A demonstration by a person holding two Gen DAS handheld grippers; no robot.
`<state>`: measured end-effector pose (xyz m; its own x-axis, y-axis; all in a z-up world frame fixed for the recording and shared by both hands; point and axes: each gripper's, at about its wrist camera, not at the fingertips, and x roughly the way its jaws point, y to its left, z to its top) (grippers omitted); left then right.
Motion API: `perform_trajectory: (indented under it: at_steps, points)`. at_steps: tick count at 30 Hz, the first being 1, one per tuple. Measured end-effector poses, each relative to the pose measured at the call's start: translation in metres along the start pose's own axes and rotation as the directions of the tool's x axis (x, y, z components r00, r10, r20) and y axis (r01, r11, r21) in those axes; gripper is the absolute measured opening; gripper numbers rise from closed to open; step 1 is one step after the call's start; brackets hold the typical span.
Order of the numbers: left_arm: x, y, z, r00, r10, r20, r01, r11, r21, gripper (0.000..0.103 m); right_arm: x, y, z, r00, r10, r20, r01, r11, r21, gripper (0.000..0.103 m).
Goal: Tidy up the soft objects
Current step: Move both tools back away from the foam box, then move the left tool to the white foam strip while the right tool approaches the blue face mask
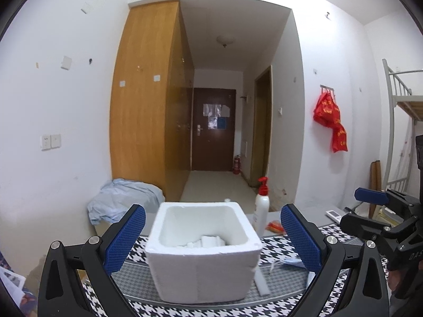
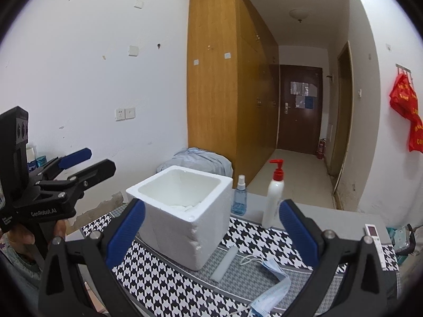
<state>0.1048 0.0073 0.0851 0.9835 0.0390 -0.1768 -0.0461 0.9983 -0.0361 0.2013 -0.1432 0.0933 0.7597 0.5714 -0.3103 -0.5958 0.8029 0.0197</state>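
A white foam box [image 1: 203,253] stands open on the houndstooth mat [image 1: 275,245], with white foam pieces [image 1: 208,241] inside. It also shows in the right wrist view [image 2: 182,211]. My left gripper [image 1: 212,237] is open and empty, its fingers either side of the box. A blue face mask [image 2: 275,288] lies on the mat [image 2: 164,285] right of the box, beside a white foam strip [image 2: 224,264]. My right gripper [image 2: 211,235] is open and empty, above the mat near the box and mask. The mask's edge shows in the left wrist view [image 1: 290,262].
A white pump bottle [image 2: 273,200] and a blue spray bottle [image 2: 239,198] stand behind the box. A remote [image 2: 375,243] lies at the right. A pale blue cloth bundle [image 1: 124,200] sits at the back left. An orange packet [image 1: 275,226] lies near the pump bottle [image 1: 261,208].
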Motion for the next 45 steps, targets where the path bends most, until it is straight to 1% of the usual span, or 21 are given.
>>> perform_trajectory:
  at_steps: [3,7,11,13,19,23,25,27,29,31,32,34,37,40,43,44,45]
  points:
    - [0.002,-0.006,-0.003,1.000,-0.014,-0.010,0.014,1.000,0.000,0.102,-0.008,-0.004,-0.005,1.000,-0.023,0.010,0.023,1.000,0.014,0.103]
    - [-0.002,-0.009,-0.010,0.998,-0.064,-0.014,0.063,0.997,-0.046,0.102,-0.018,-0.007,-0.012,0.998,-0.067,0.019,0.067,0.998,0.019,0.103]
    - [-0.006,-0.024,-0.018,0.996,-0.086,-0.009,0.085,0.996,-0.021,0.102,-0.026,-0.010,-0.020,0.995,-0.097,0.020,0.097,0.995,0.030,0.103]
    - [-0.004,-0.029,-0.022,0.996,-0.083,-0.020,0.083,0.997,-0.004,0.102,-0.029,-0.012,-0.025,0.994,-0.110,0.018,0.110,0.993,0.035,0.103]
    - [0.002,-0.042,-0.028,0.992,-0.118,-0.054,0.118,0.993,0.000,0.102,-0.037,-0.021,-0.037,0.989,-0.148,0.008,0.147,0.987,0.058,0.103]
    - [0.003,-0.048,-0.031,0.991,-0.118,-0.057,0.117,0.993,-0.019,0.102,-0.041,-0.029,-0.041,0.989,-0.147,0.013,0.145,0.987,0.073,0.103]
    - [0.005,-0.052,-0.036,0.992,-0.106,-0.068,0.104,0.994,-0.035,0.102,-0.043,-0.035,-0.045,0.991,-0.135,0.025,0.133,0.988,0.074,0.103]
    - [0.007,-0.054,-0.043,0.993,-0.096,-0.072,0.093,0.995,-0.042,0.102,-0.044,-0.039,-0.049,0.989,-0.145,0.024,0.143,0.987,0.070,0.103]
    - [0.012,-0.058,-0.049,0.992,-0.081,-0.093,0.078,0.996,-0.036,0.102,-0.043,-0.044,-0.054,0.988,-0.151,0.015,0.150,0.986,0.068,0.103]
    - [0.017,-0.060,-0.053,0.989,-0.093,-0.117,0.089,0.995,-0.039,0.102,-0.040,-0.047,-0.057,0.987,-0.163,0.000,0.162,0.984,0.076,0.103]
    - [0.020,-0.062,-0.055,0.986,-0.106,-0.126,0.103,0.994,-0.034,0.102,-0.037,-0.047,-0.058,0.985,-0.173,-0.011,0.174,0.982,0.079,0.103]
    - [0.025,-0.064,-0.058,0.987,-0.107,-0.123,0.106,0.994,-0.017,0.102,-0.031,-0.047,-0.058,0.982,-0.189,-0.028,0.190,0.979,0.074,0.103]
    - [0.034,-0.063,-0.065,0.983,-0.127,-0.136,0.127,0.992,-0.005,0.102,-0.029,-0.046,-0.061,0.975,-0.223,-0.021,0.224,0.971,0.084,0.103]
    - [0.043,-0.062,-0.072,0.978,-0.137,-0.157,0.143,0.989,0.023,0.102,-0.027,-0.045,-0.067,0.960,-0.278,-0.032,0.280,0.954,0.109,0.103]
    - [0.050,-0.060,-0.078,0.974,-0.152,-0.168,0.160,0.986,0.039,0.102,-0.021,-0.044,-0.074,0.948,-0.310,-0.070,0.317,0.941,0.121,0.103]
    - [0.053,-0.060,-0.080,0.972,-0.154,-0.178,0.164,0.986,0.040,0.102,-0.018,-0.044,-0.077,0.942,-0.324,-0.083,0.333,0.935,0.125,0.103]
    - [0.056,-0.058,-0.082,0.966,-0.174,-0.189,0.182,0.983,0.029,0.102,-0.017,-0.045,-0.078,0.938,-0.335,-0.094,0.345,0.929,0.131,0.102]
